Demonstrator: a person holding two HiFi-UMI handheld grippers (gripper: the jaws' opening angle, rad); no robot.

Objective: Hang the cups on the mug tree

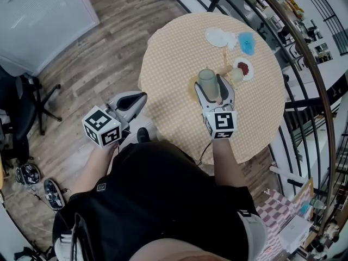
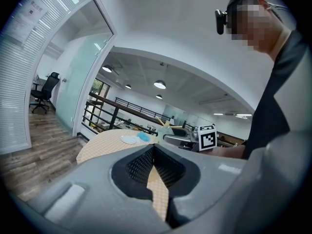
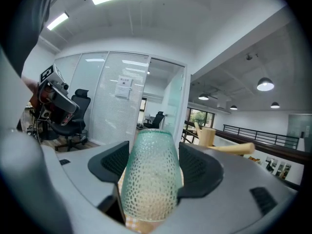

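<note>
A dimpled green glass cup [image 1: 207, 82] stands over the round checked table [image 1: 168, 64], and my right gripper [image 1: 213, 89] is shut on it. In the right gripper view the cup [image 3: 148, 189] fills the space between both black pads [image 3: 197, 167]. Just beyond it rises the wooden mug tree [image 1: 224, 64], its post and one peg [image 3: 235, 148] showing to the right of the cup. A pale cup [image 1: 237, 75] sits at the tree's foot. My left gripper [image 1: 134, 99] hangs off the table's left edge, shut and empty; its pads [image 2: 139, 165] meet at the tip.
Past the tree lie a white saucer with red inside [image 1: 244, 68], a blue cup [image 1: 247, 42] and a white dish [image 1: 218, 37]. A railing [image 1: 304, 64] curves round the table's right side. An office chair [image 1: 24, 110] stands on the wood floor at left.
</note>
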